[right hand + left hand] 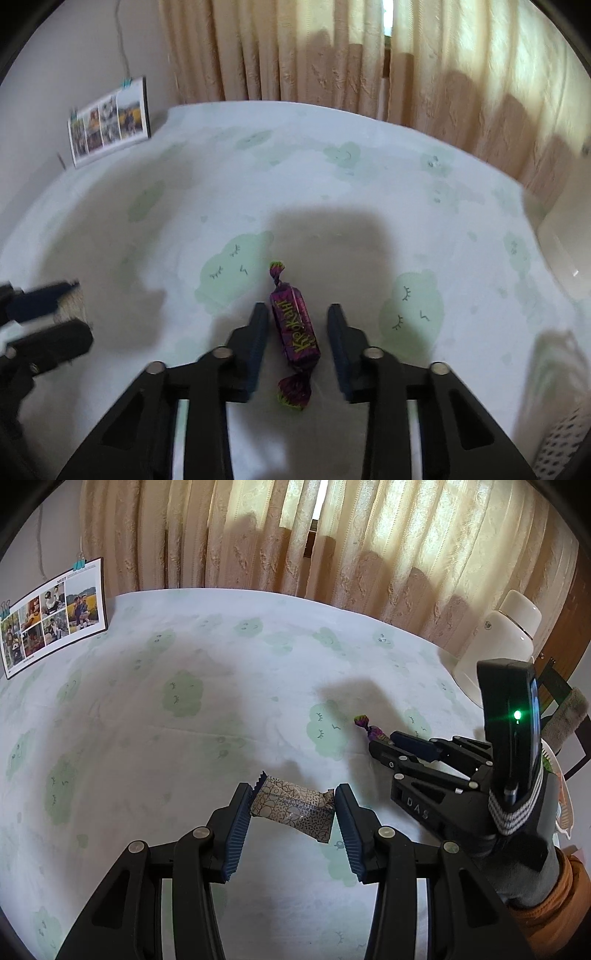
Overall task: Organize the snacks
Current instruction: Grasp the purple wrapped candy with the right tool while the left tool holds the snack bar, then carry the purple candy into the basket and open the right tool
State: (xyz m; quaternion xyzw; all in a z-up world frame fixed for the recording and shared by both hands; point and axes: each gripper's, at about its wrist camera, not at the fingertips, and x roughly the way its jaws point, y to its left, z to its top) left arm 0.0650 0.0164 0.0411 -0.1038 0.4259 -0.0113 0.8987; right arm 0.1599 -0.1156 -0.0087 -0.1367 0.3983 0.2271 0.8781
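Both grippers, the left gripper point(293, 821) and the right gripper point(297, 349), are black plastic linkages with silver rivets and ribbed dark-blue pads point(236, 834), worn with a grey striped-cuff glove point(517, 812) and orange sleeve point(554, 904).

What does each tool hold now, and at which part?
Left tool holds the patterned snack by its two short ends. Right tool straddles the purple candy, pads not yet touching.

Patterned beige snack bar point(293, 808); purple twist-wrapped candy point(295, 328) flat.
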